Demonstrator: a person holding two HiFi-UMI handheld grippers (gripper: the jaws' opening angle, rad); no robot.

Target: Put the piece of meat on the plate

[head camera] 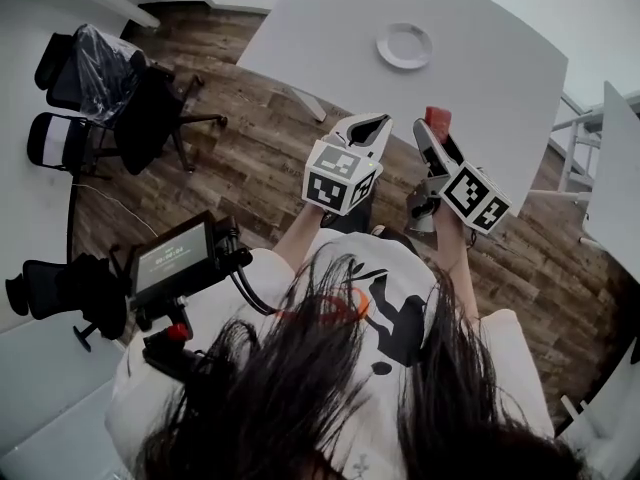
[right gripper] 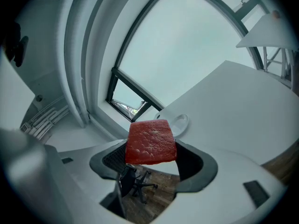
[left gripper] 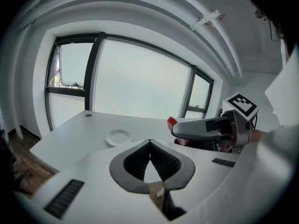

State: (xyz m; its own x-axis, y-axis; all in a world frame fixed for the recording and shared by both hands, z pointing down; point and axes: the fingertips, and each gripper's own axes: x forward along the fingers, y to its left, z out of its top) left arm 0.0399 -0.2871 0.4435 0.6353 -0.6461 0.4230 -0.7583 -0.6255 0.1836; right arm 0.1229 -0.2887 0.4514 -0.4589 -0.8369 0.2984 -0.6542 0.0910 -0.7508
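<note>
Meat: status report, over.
Right gripper jaws shut on piece of meat, held in the air. Left gripper jaws shut, empty. Plate empty on table ahead, nothing between.

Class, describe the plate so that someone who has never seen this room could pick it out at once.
Find the big white table standing on the wood floor. Toward its middle lies the plate, small, round and white with a raised rim. It is the only dish there and it is bare, while the red piece of meat sits in the right gripper.
</note>
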